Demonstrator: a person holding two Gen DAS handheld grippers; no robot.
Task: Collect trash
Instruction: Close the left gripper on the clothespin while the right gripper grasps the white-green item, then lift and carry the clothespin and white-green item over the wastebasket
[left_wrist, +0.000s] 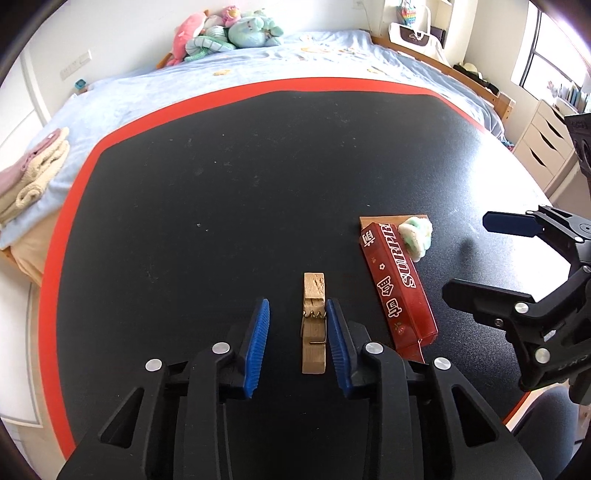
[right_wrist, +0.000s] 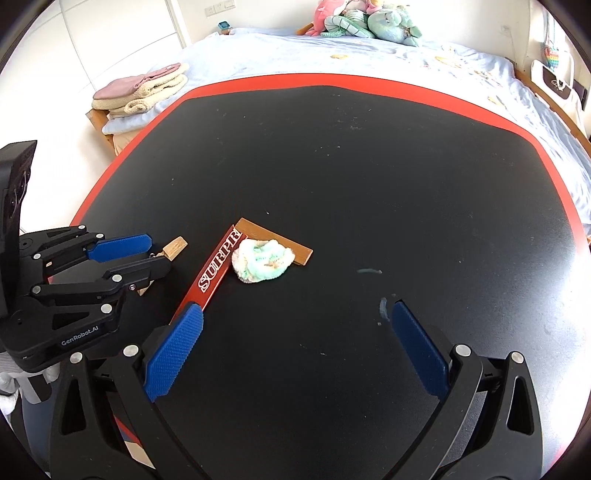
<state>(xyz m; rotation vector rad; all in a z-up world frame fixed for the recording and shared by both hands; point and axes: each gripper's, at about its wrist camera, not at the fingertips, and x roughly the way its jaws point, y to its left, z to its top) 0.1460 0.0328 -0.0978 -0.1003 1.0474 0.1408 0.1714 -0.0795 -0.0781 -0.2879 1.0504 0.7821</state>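
Right now your left gripper (left_wrist: 297, 343) straddles the wooden clothespin (left_wrist: 314, 325) on the black table (left_wrist: 221, 203); its jaws are narrowed, the right pad touching the pin, the left clear. Your right gripper (right_wrist: 295, 347) hangs spread wide, near the red box (right_wrist: 218, 269).

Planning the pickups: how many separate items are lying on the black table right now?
3: a wooden clothespin nearest the left tool, a red "SURPRISE" cardboard box beside it, and a crumpled pale green-white wad against the box's far end.

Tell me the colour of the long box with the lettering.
Dark red box with white lettering, clearest in the left wrist view.
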